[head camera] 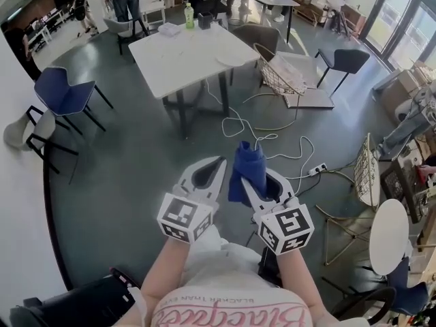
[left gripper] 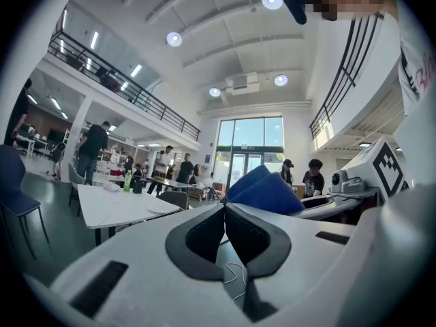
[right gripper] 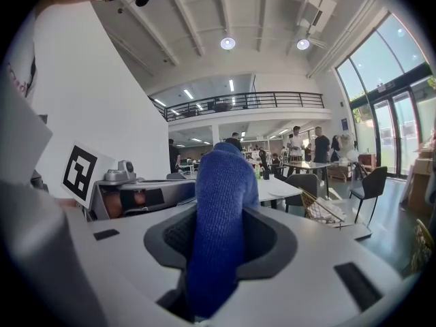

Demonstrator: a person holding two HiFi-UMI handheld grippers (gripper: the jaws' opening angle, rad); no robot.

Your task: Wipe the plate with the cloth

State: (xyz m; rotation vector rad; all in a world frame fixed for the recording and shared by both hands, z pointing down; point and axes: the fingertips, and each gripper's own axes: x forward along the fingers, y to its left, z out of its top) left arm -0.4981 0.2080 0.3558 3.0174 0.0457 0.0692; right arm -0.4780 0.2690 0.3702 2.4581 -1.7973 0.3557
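Plate (head camera: 230, 60) lies well ahead on the white table (head camera: 174, 56), beyond the right gripper (head camera: 255, 182) pinching the cloth (head camera: 246, 169); the left gripper (head camera: 218, 165) is closed, empty.

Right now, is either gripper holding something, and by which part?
The right gripper holds the blue cloth, bunched between its jaws, one end sticking out past the tips. The left gripper is shut on nothing.

Blue cloth (head camera: 248, 161) pinched upright in right gripper (head camera: 246, 182); plate (head camera: 230, 60), apparently empty, on table (head camera: 176, 56).
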